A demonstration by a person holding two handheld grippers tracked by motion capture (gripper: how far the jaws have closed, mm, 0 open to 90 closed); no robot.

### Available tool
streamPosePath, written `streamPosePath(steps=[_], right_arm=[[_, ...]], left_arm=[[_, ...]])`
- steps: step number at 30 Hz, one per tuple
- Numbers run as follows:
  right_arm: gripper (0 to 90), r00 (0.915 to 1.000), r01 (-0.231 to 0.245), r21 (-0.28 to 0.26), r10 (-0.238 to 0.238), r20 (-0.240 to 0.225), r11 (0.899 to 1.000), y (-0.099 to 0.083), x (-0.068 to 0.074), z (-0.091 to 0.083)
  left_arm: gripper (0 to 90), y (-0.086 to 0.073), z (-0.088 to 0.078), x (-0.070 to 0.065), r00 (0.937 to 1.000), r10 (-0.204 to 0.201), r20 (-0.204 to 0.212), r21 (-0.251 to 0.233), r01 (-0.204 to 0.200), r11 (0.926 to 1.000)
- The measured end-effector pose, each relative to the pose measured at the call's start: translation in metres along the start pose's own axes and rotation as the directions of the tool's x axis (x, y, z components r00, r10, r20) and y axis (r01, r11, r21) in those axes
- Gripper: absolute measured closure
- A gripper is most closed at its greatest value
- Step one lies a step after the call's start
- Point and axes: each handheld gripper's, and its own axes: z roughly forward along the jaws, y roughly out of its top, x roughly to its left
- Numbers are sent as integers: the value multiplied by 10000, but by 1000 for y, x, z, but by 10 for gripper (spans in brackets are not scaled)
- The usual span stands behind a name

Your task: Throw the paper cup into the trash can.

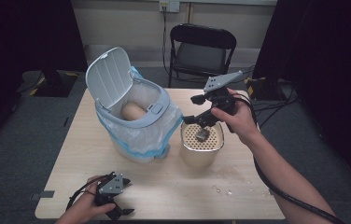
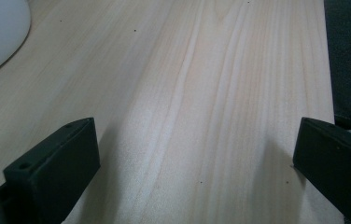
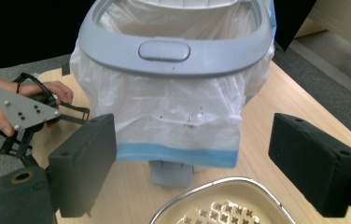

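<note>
A grey-white bin (image 1: 138,109) stands on the wooden table (image 1: 164,186) with its lid (image 1: 108,77) up and a white bag lining it; a beige thing (image 1: 131,112) lies inside. To its right sits a beige container with a metal-rimmed perforated top (image 1: 201,140), and a small grey lump (image 1: 202,134) rests on the holes. My right gripper (image 1: 191,109) hovers open just above that container, facing the bin (image 3: 173,51); nothing is between its jaws (image 3: 194,140). My left gripper (image 1: 128,197) rests open on the table near the front edge, over bare wood (image 2: 197,135).
A black folding chair (image 1: 201,51) stands behind the table. Small crumbs or drops (image 1: 225,186) lie on the wood in front of the container. The table's right edge (image 2: 325,70) runs close by the left gripper's right jaw. Dark curtains flank the room.
</note>
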Motion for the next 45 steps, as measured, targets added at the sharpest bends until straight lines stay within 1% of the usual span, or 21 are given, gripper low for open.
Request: streamPosePath(steps=[2, 11, 12, 20, 26, 27, 31, 37, 42, 45], right_arm=[[150, 10000, 18, -13, -18, 86, 10000, -4, 1, -2], [150, 10000, -69, 63, 69, 38, 10000, -20, 4, -10], [150, 9999, -137, 29, 137, 46, 9999, -24, 4, -13], [150, 9998, -144, 124, 142, 107, 9998, -35, 5, -21], [150, 9995, -180, 107, 177, 254, 9998, -44, 5, -31], [150, 9993, -167, 134, 162, 337, 9998, -47, 5, -35], [150, 9991, -206, 148, 200, 385, 9997, -52, 3, -40], [150, 9988, -274, 181, 266, 419, 9995, -59, 2, -45], [150, 9985, -272, 321, 257, 481, 9991, -68, 3, -47], [150, 9983, -345, 323, 329, 488, 9989, -76, 3, -49]], left_arm=[[0, 0, 0, 0, 10000, -2, -1, -2, 2, 10000], [0, 0, 0, 0, 10000, -19, -14, -19, 19, 10000], [0, 0, 0, 0, 10000, -23, -13, -21, 23, 10000], [0, 0, 0, 0, 10000, -57, 10, 10, 57, 10000], [0, 0, 0, 0, 10000, -56, 8, 9, 56, 10000], [0, 0, 0, 0, 10000, -60, 14, 8, 60, 10000], [0, 0, 0, 0, 10000, -36, 21, 10, 36, 10000], [0, 0, 0, 0, 10000, -53, 13, 0, 53, 10000], [0, 0, 0, 0, 10000, -53, 8, -4, 53, 10000], [0, 0, 0, 0, 10000, -57, 9, 1, 57, 10000]])
